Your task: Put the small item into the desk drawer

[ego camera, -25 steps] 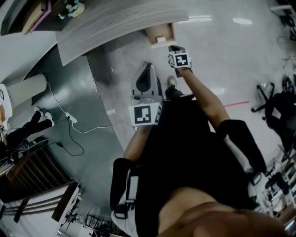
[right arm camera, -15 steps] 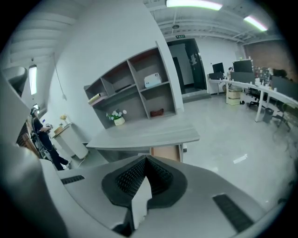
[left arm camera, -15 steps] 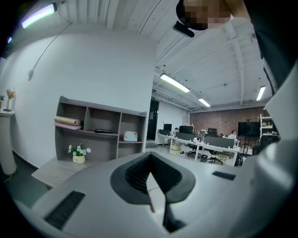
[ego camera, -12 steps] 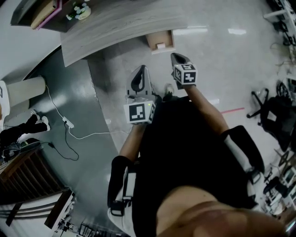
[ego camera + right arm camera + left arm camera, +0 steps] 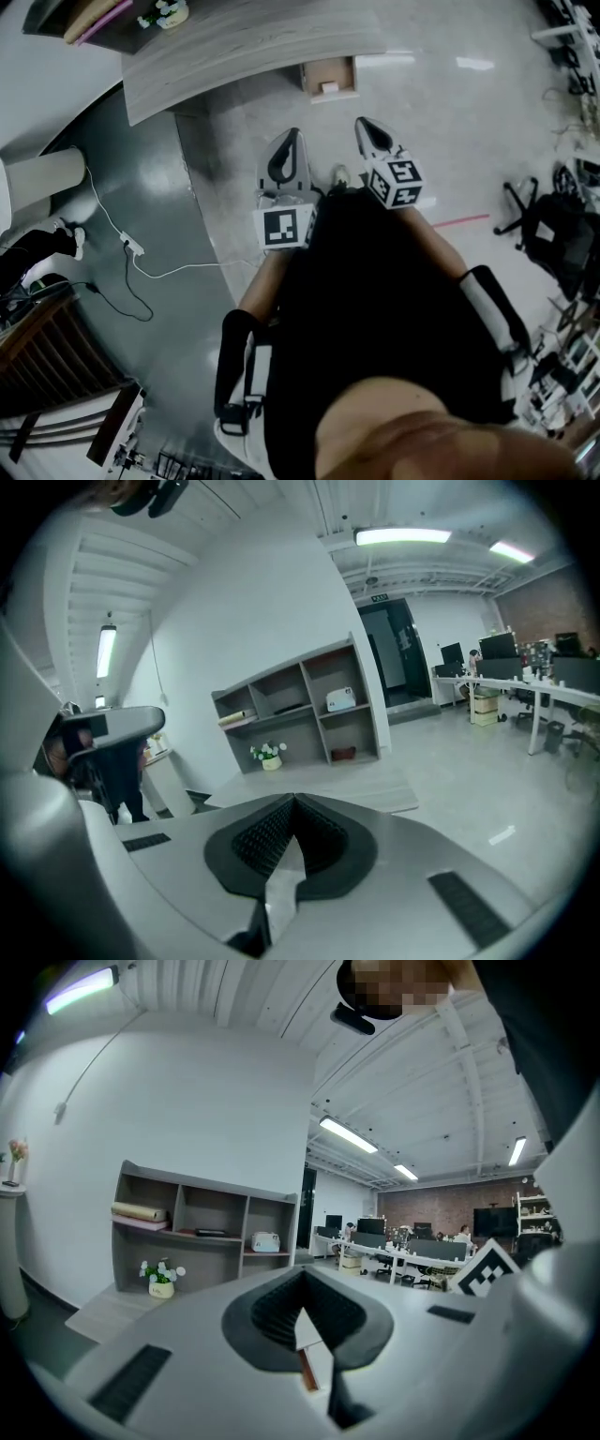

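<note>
While we hold 2 tools, left gripper (image 5: 287,141) & right gripper (image 5: 367,127), both clenched, nothing betw. jaws; 1 drawer (image 5: 328,77) open.

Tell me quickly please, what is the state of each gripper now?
Left gripper: closed, holding nothing.
Right gripper: closed, holding nothing.

Open-plan office under strip lights (image 5: 347,1134)
A grey shelf unit (image 5: 202,1232) stands against the white wall (image 5: 187,1101) at frame left; the glossy pale floor (image 5: 450,103) mirrors the lights, a black chair (image 5: 553,220) at right.
</note>
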Motion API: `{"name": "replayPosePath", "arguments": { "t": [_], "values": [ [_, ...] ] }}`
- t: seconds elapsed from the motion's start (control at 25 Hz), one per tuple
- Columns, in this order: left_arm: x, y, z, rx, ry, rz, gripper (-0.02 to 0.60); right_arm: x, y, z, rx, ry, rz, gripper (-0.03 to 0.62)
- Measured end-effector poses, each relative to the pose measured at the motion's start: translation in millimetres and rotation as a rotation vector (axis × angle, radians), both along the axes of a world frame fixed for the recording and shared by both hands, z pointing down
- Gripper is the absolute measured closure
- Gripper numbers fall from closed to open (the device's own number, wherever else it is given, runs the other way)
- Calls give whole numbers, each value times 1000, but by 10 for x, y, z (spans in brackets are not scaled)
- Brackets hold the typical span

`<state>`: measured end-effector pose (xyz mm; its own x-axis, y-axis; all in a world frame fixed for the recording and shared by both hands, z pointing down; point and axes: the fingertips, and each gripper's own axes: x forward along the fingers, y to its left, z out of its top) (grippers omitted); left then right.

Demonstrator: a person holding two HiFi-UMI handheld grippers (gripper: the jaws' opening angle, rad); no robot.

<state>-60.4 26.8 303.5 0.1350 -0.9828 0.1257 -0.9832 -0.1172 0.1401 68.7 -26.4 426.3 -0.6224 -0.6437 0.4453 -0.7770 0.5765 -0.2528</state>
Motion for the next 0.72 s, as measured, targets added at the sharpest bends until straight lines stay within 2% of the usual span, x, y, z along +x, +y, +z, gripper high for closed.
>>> {"name": "replayPosePath", "arguments": {
  "t": [0.24, 0.72],
  "values": [
    [-31, -27, -5, 13, -1, 30, 586, -56, 108, -351, 65, -28, -9, 594],
    [-59, -30, 1, 5, -7, 46, 586, -113, 138, -487, 54, -81, -10, 595]
  ]
}}
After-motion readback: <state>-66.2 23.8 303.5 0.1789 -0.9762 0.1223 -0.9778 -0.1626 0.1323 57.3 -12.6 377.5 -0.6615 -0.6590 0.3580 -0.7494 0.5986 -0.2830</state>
